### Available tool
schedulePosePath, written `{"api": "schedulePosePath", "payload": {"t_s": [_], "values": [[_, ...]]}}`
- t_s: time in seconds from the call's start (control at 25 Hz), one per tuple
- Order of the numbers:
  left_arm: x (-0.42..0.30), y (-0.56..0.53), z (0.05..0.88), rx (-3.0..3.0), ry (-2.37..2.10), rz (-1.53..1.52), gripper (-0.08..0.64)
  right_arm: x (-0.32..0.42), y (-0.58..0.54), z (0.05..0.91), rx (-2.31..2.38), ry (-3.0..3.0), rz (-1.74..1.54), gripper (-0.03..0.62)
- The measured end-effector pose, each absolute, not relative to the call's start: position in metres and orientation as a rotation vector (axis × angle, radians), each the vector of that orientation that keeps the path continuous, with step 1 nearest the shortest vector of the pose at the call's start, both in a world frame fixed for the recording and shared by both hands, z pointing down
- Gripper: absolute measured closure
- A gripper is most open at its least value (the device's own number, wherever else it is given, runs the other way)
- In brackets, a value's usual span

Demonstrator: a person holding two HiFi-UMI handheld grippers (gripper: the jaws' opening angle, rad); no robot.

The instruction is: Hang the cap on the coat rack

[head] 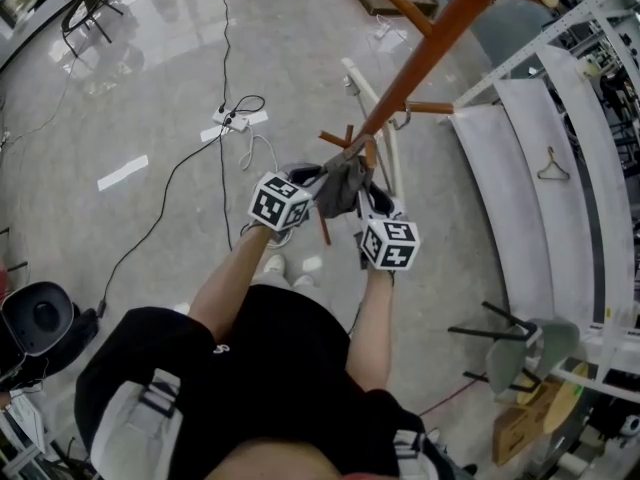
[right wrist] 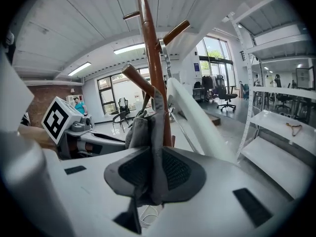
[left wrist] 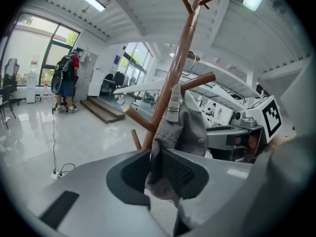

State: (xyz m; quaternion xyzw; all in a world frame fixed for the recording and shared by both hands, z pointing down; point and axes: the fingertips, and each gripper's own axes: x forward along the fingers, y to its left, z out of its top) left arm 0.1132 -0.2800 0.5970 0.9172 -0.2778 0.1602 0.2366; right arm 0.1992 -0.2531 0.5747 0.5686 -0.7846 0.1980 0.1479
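Glossy floor spread below the grey cap, which sat against the wooden coat rack among its lower pegs, with the left hand-held gripper and the right hand-held gripper each clamped on its fabric from opposite sides. White shelving stood just beside the rack, and a power strip lay beyond. Only the left gripper view showed the cap's strap buckle and a distant person with a backpack.

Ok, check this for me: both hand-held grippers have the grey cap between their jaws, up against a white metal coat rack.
One thing is wrong: the coat rack is brown wood, not white metal, as the head view shows. The rest stands: the left hand-held gripper and the right hand-held gripper both have the grey cap between their jaws, up against it.
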Motion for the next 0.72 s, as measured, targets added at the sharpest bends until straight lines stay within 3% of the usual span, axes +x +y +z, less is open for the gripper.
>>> {"api": "schedulePosePath", "payload": {"t_s": [0.2,0.72], "values": [[0.104,-0.265,0.589,2.531,-0.696,0.376,0.416,0.193,-0.248,0.563,1.601,-2.338,0.558,0.457],[0.098,-0.249,0.539,2.612,-0.727,0.199,0.416,0.171,-0.228,0.536,1.585,-2.445,0.461,0.462]]}}
